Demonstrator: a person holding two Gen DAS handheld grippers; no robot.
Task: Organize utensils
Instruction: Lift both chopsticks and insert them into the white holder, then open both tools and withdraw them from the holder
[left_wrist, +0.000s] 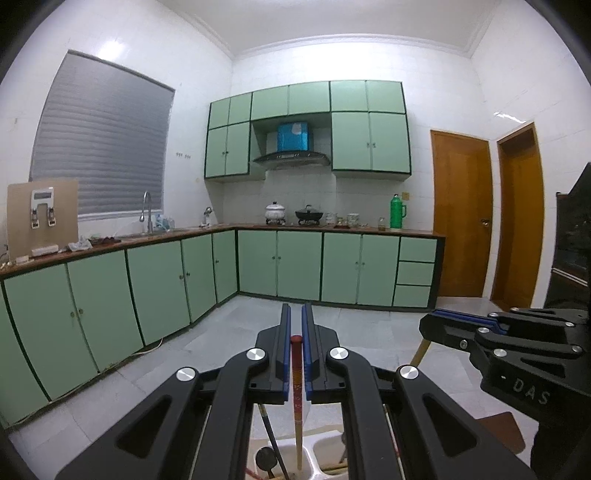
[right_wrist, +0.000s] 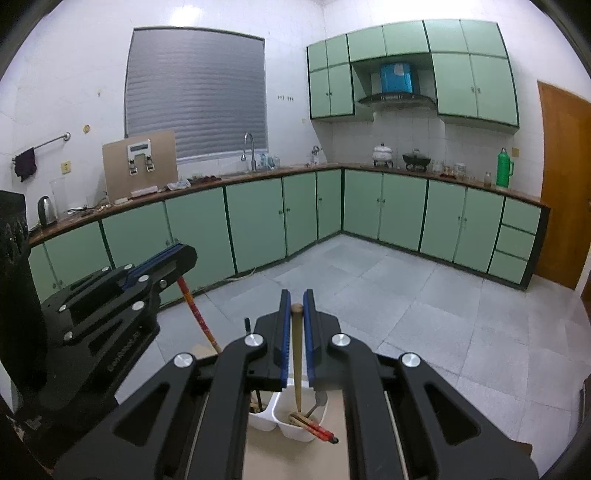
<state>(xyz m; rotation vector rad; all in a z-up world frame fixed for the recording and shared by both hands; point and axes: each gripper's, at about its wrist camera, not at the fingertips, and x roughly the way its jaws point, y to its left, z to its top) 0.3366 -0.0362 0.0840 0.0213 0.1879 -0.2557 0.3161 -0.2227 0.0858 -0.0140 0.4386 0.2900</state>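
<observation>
My left gripper (left_wrist: 296, 314) is shut on a red-topped chopstick (left_wrist: 296, 373) that stands upright with its lower end in a white utensil holder (left_wrist: 325, 448). My right gripper (right_wrist: 296, 297) is shut on a plain wooden chopstick (right_wrist: 296, 354) that stands upright in the right compartment of the same white holder (right_wrist: 295, 428). The left gripper also shows in the right wrist view (right_wrist: 184, 253), with its red chopstick (right_wrist: 195, 315) slanting down to the holder. The right gripper shows in the left wrist view (left_wrist: 428, 319). Other utensils lie in the holder.
The holder stands on a light wooden surface (right_wrist: 295, 461). A black ladle (left_wrist: 266, 458) and a dark stick rest in the holder. Red-tipped chopsticks (right_wrist: 317, 430) lie in its right compartment. Green kitchen cabinets (left_wrist: 295, 266) and grey floor tiles lie beyond.
</observation>
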